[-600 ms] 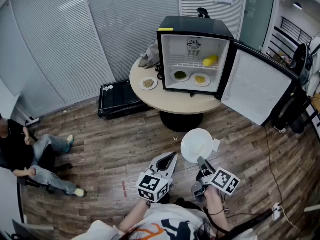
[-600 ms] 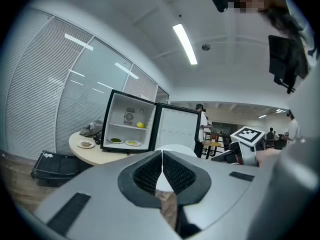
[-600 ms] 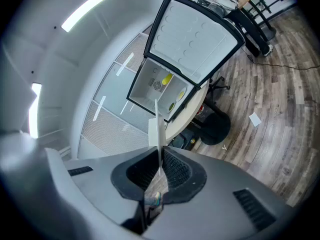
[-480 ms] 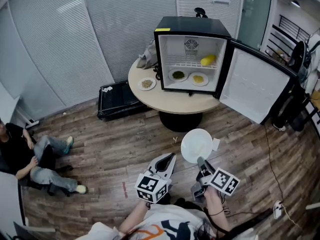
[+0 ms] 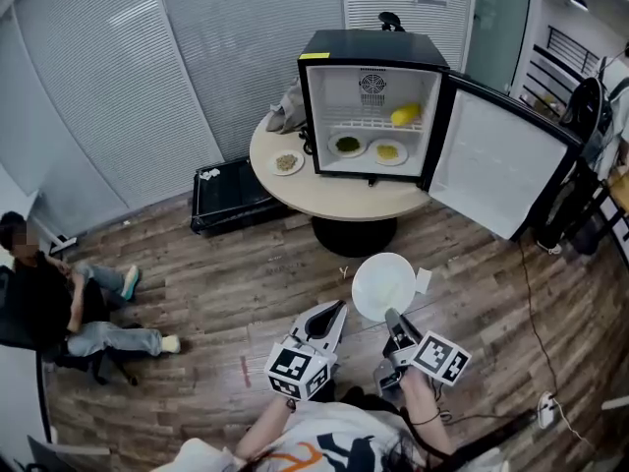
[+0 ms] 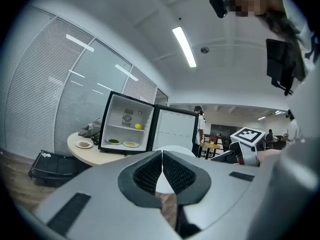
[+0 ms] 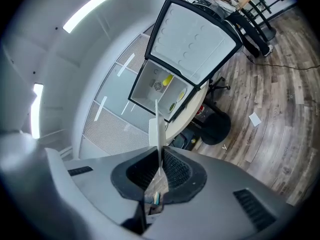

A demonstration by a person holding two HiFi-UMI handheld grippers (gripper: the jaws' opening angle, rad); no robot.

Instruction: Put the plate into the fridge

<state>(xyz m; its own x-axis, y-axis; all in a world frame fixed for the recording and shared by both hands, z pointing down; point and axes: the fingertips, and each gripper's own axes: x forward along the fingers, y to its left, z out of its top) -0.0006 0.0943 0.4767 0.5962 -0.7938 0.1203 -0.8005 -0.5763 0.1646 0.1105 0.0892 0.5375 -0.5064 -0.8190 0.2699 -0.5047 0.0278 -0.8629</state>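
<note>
One wood floor spans the lower head view. Round table stands at centre-top on a dark pedestal. Fridge, black, sits on the table w/ its door swung wide to the right; interior white, one wire shelf. Black case lies on the floor just left of the table. Seated person at far left, well apart from the table.

Plate, white and bare, hangs over the floor in front of the table, outside the fridge. Right gripper pinches its near rim; in the right gripper view the plate shows edge-on, a thin white line clamped between the dark pads of the right gripper. Left gripper is just left of the plate, not touching it; in the left gripper view the left gripper has its pads pressed together at the tips w/ nothing between.

Grey cloth lies on the table, left of the fridge. Green dish and yellow dish sit side by side on the fridge bottom. Third dish rests on the table near the fridge's left corner. Yellow lump lies on the shelf, right side.
</note>
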